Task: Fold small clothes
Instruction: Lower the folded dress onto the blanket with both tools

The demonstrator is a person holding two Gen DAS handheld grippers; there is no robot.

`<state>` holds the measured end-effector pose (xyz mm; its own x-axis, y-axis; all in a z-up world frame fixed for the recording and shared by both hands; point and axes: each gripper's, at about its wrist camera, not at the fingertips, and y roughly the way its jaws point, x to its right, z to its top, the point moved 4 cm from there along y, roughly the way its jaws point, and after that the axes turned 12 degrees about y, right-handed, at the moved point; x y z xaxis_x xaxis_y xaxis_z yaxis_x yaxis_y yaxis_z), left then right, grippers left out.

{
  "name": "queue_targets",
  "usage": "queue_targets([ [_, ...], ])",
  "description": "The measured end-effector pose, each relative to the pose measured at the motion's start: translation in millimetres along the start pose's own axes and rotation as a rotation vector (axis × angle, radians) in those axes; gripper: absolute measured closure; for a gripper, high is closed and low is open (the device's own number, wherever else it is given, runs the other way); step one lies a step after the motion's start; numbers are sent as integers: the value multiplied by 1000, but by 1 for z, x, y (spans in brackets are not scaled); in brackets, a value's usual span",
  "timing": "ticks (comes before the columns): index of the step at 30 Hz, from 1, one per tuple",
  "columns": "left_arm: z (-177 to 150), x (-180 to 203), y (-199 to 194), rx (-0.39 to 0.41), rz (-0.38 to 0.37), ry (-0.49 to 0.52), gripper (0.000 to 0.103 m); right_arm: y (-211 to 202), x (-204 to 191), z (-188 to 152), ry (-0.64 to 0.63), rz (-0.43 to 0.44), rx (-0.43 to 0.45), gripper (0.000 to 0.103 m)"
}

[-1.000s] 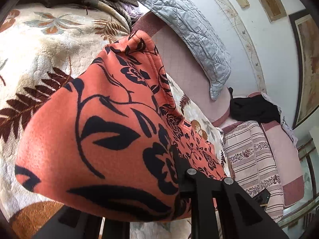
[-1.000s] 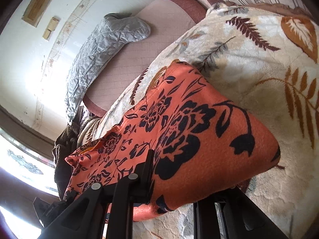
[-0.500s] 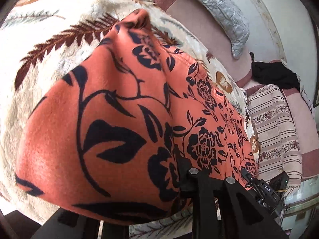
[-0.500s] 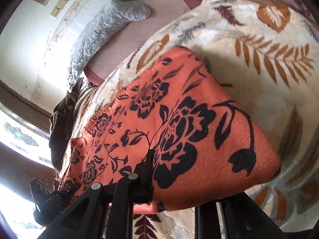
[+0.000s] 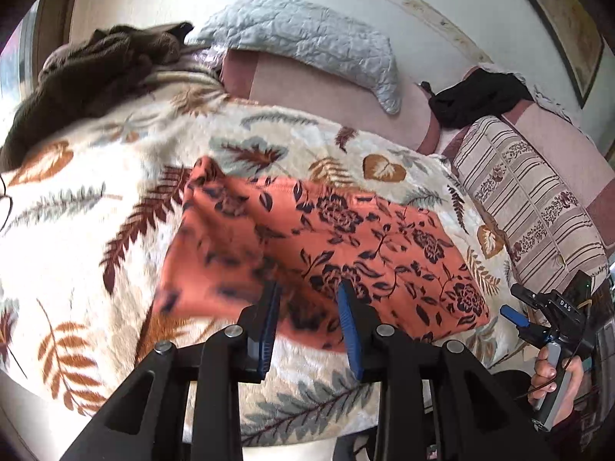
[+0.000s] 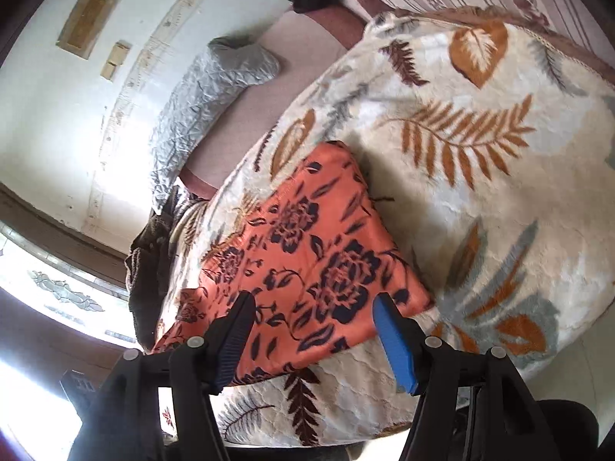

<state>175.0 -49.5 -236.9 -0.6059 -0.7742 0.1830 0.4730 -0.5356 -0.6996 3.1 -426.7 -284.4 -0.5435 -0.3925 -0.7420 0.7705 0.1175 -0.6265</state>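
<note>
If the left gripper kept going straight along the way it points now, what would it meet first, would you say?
Most likely the orange floral garment lying on the leaf-print blanket. The left gripper, jaws opening and empty, points at the garment's near edge, though depth is hard to judge.

Open leaf-print blanket (image 5: 96, 238) around orange floral garment (image 5: 346, 238), brown heap (image 5: 88, 77) and striped cushion (image 5: 530, 207) bounding the sides

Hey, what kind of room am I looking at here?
Probably a bedroom or living room at home: a plush leaf-print blanket covers a bed or couch, a quilted grey pillow leans on the wall, and framed pictures hang there.
</note>
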Motion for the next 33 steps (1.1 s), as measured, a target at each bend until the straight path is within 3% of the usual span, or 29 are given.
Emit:
queue_targets([
  [4, 30, -3, 18, 20, 90, 32, 58, 26, -27, -2, -34, 28, -25, 40],
  [7, 36, -15, 49, -45, 137, 6, 55, 51, -38, -10, -42, 27, -50, 40],
  [10, 21, -29, 78, -126, 189, -23, 55, 74, -36, -20, -36, 13, -83, 40],
  [14, -18, -47, 117, -278, 254, 17, 55, 102, -9, -30, -35, -70, -134, 43],
  [15, -21, -46, 119, -268, 260, 48, 55, 104, -5, -30, -42, -70, -129, 49],
  [18, -16, -38, 114, -277, 280, 98, 54, 102, -6, -29, -56, -72, -136, 49],
  [22, 4, -34, 100, -218, 236, 55, 53, 99, -15, -23, -40, -61, -153, 48],
  [25, 22, -34, 103, -199, 251, 48, 52, 97, -31, -11, -50, -36, -134, 48],
  [29, 37, -45, 131, -223, 272, -1, 52, 111, -50, 10, -39, -24, -119, 48],
  [33, 28, -64, 166, -306, 317, -37, 51, 132, -60, 17, -49, -24, -118, 48],
])
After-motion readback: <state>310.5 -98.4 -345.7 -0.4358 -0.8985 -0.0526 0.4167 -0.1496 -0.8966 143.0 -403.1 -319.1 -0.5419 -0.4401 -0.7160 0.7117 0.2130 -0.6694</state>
